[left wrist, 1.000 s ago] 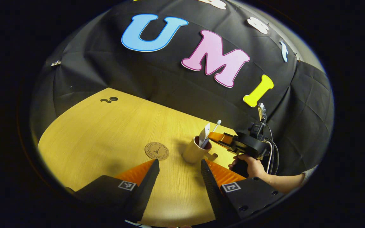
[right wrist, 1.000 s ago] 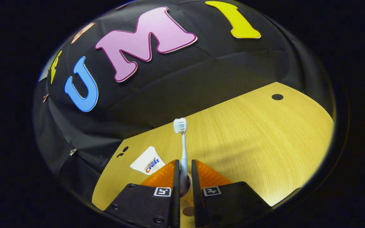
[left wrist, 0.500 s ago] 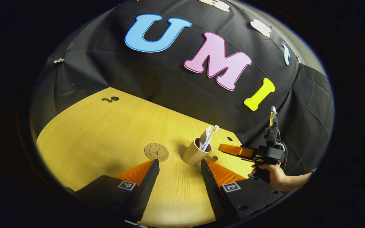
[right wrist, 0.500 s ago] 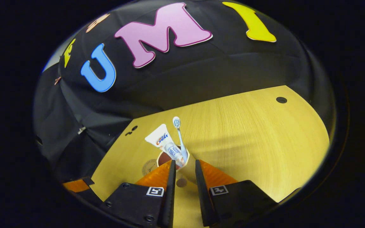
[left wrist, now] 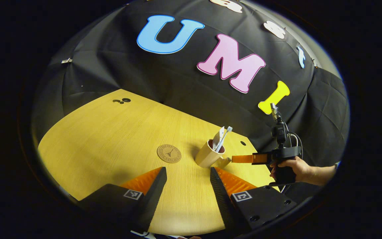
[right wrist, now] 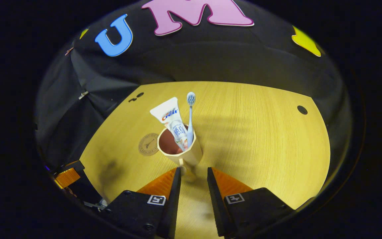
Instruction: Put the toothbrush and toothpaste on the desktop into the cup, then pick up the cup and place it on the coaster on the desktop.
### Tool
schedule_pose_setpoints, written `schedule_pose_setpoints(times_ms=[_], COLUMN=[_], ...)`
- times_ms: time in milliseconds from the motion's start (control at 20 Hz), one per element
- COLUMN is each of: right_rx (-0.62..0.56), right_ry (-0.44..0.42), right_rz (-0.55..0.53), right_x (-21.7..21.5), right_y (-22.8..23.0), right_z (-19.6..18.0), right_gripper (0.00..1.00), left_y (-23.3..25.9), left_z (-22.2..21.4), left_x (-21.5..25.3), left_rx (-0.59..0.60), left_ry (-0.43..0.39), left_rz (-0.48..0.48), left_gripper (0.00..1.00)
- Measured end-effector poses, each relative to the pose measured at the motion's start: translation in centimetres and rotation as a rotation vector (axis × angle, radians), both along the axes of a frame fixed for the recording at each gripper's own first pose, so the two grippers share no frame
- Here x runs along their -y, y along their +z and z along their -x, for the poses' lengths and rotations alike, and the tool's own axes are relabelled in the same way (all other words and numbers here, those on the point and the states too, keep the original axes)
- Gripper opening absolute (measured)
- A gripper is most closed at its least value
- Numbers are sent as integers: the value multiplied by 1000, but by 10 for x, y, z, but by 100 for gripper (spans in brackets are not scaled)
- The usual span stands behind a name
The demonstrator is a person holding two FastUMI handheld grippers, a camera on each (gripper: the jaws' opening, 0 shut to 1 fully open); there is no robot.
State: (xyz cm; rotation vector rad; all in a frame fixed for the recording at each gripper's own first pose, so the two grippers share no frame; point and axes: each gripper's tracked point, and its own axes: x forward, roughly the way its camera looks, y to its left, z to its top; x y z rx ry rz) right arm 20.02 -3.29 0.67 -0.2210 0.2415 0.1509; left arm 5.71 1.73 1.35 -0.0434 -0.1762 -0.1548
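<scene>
**Desk:** Wood-grain desktop [left wrist: 111, 132], black cloth behind. What does the left gripper view give us?

**Photographer:** From the left gripper [left wrist: 188, 172], its fingers spread wide with bare wood between them, gripping nothing. Ahead stands the tan cup [left wrist: 207, 155], upright, toothpaste [left wrist: 218, 141] and toothbrush [left wrist: 225, 136] leaning together out of its mouth. Just to the cup's left, apart from it, lies the round coaster [left wrist: 168, 153]. On the far side of the cup, a hand [left wrist: 295, 167] holds the right gripper [left wrist: 240, 158], which points level at the cup's handle side, its tip close to the small handle [left wrist: 224, 161].

**Desk:** And the right gripper view?

**Photographer:** It looks down into the cup [right wrist: 181, 151]: dark inner wall, the tube [right wrist: 172, 121] cap-down with its flat crimped end up, the brush [right wrist: 190, 116] bristles-up beside it, both resting against the rim. The right gripper [right wrist: 191, 171] has a narrow gap between its fingers, and the handle [right wrist: 181, 170] sits at the mouth of that gap, by the left finger. Whether either finger touches it I cannot tell; they are not clamped on it.

**Desk:** Anything each view adds?

**Photographer:** This one shows the coaster [right wrist: 148, 144] half behind the cup and the other gripper [right wrist: 66, 177] at the lower left edge. The left gripper view shows the holding hand and its cables.
</scene>
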Motion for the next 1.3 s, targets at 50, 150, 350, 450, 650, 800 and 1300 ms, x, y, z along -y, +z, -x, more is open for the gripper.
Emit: schedule_pose_setpoints(times_ms=[50, 150, 350, 450, 650, 800, 1300], right_rx=[-40, -69, -112, -127, -158, -179, -277], right_ry=[-7, 4, -3, 4, -16, -51, -207], right_rz=[16, 5, 59, 83, 112, 155, 198], right_x=[1, -7, -16, -23, -36, -39, -29], right_y=[-7, -7, -8, -8, -17, -24, -50], right_z=[0, -1, -1, 0, -9, -23, -67], right_gripper=[50, 50, 50, 51, 51, 51, 51], left_y=[-1, -1, 0, 0, 0, -1, -9], left_z=[1, 2, 5, 7, 10, 13, 9], left_x=[-1, -4, -10, -12, -17, -24, -53], left_rx=[-1, 1, 10, 14, 20, 21, 4], left_ry=[4, 14, 29, 34, 45, 54, 85], left_rz=[4, 14, 38, 49, 65, 77, 120], left_gripper=[83, 83, 83, 83, 83, 83, 83])
